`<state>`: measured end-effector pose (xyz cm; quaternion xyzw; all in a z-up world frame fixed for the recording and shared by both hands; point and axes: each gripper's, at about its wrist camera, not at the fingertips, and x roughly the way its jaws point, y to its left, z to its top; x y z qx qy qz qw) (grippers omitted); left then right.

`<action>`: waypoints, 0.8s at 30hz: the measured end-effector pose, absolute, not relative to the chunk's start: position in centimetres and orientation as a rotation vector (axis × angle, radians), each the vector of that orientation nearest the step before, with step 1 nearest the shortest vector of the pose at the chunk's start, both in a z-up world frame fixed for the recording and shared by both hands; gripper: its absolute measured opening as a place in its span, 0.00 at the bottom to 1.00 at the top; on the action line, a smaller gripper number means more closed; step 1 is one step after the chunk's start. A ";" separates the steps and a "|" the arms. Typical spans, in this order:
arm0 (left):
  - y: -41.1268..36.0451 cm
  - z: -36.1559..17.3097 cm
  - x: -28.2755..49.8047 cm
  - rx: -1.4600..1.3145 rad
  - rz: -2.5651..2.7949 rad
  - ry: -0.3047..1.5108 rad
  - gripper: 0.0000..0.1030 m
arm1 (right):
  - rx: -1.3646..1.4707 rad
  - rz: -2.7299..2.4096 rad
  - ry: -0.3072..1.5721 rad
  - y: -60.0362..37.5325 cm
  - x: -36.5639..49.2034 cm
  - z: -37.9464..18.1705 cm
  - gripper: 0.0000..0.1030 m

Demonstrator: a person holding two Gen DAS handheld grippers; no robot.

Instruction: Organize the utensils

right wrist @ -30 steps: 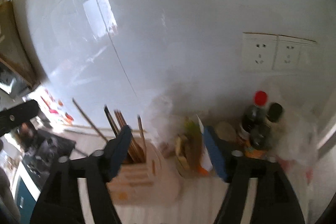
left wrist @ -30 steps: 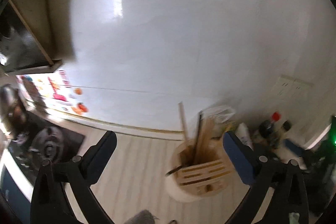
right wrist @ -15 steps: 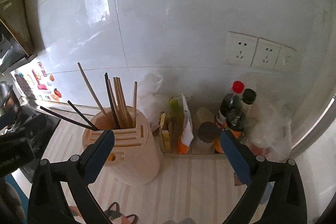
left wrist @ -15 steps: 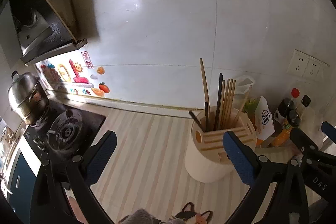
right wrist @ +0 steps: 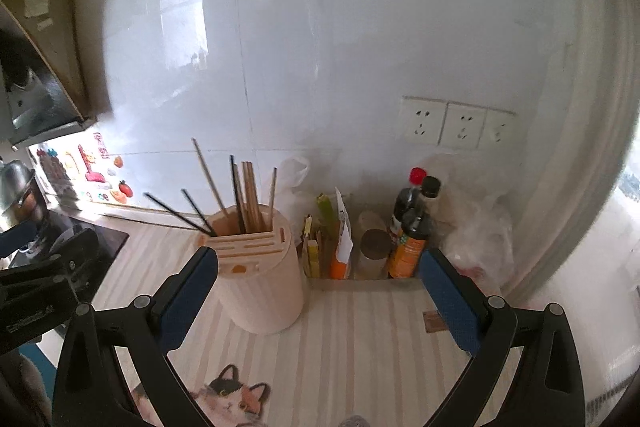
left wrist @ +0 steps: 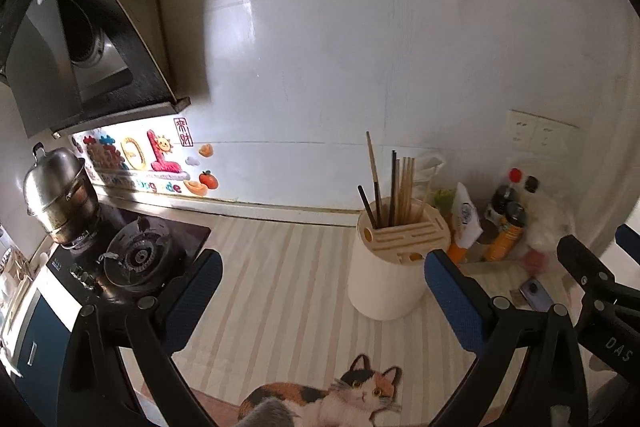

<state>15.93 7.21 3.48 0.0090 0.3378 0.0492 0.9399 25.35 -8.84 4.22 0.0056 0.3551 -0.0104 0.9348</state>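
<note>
Chopsticks (right wrist: 244, 195) are seen standing in the utensil holder (right wrist: 260, 283) on the table (right wrist: 360, 347), at 12 o'clock. Left gripper (left wrist: 320, 291) and right gripper (right wrist: 316, 291) fingers are spread wide, empty. Stage cannot be judged.

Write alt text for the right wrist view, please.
A cream utensil holder full of chopsticks stands on a striped counter, framed by the open right gripper. Sauce bottles and packets stand behind it, below wall sockets.

Bright daylight glares off the white wall tiles (left wrist: 360, 47), perhaps from a window reflected at upper left in the right wrist view. Both fisheye frames bow at their dark edges; the right one looks hazier.
</note>
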 end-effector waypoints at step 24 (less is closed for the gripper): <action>10.7 9.6 1.4 0.025 0.007 0.636 1.00 | 0.027 -0.148 0.606 -3.9 5.5 15.3 1.00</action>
